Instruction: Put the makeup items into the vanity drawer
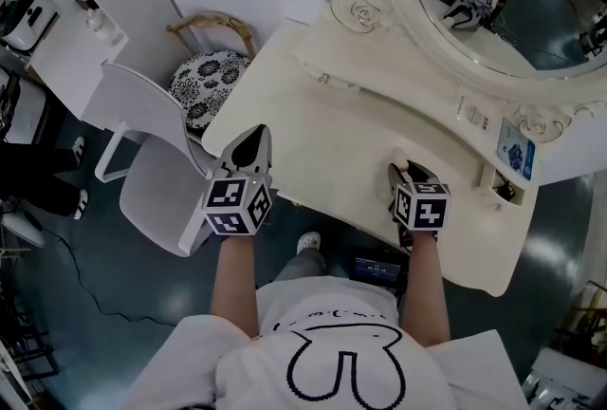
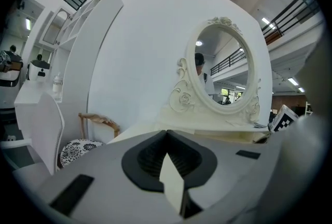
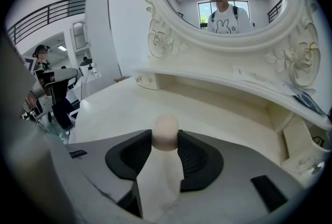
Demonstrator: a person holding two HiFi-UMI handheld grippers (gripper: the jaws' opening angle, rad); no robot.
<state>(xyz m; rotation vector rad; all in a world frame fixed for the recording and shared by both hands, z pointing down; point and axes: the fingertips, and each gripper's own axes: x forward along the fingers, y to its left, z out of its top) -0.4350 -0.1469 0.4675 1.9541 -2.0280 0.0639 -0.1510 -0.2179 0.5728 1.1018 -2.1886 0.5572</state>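
The right gripper (image 1: 406,173) is over the bench (image 1: 322,128), near the front edge and a bit to the right. Its fingers (image 3: 196,158) are partly closed on a small, round, cream sponge (image 3: 166,132). They pinch it from both sides, right at the tips. I cannot tell if the sponge sits on the bench or is lifted a little. The left gripper (image 1: 256,135) is at the front left corner of the bench. Its fingers (image 2: 148,158) are closed all the way, with nothing in them. The drawer (image 1: 501,188) is a little one at the back right corner, under the shelf (image 3: 218,80) below the mirror (image 1: 493,0). It looks pulled out a bit, but it is hard to be sure. I think the job now is to carry the sponge to that drawer. Things could go wrong on the way. The sponge is soft and round, and only the tips hold it, so it could pop out. Then it could roll off the front edge and fall to the floor (image 1: 95,304). A harder squeeze could squash it or make it slip forward. The drawer is small and tucked under the shelf. The big gripper could bump the shelf or the mirror frame going in. If the drawer is not open enough, the sponge could land on the bench beside it.
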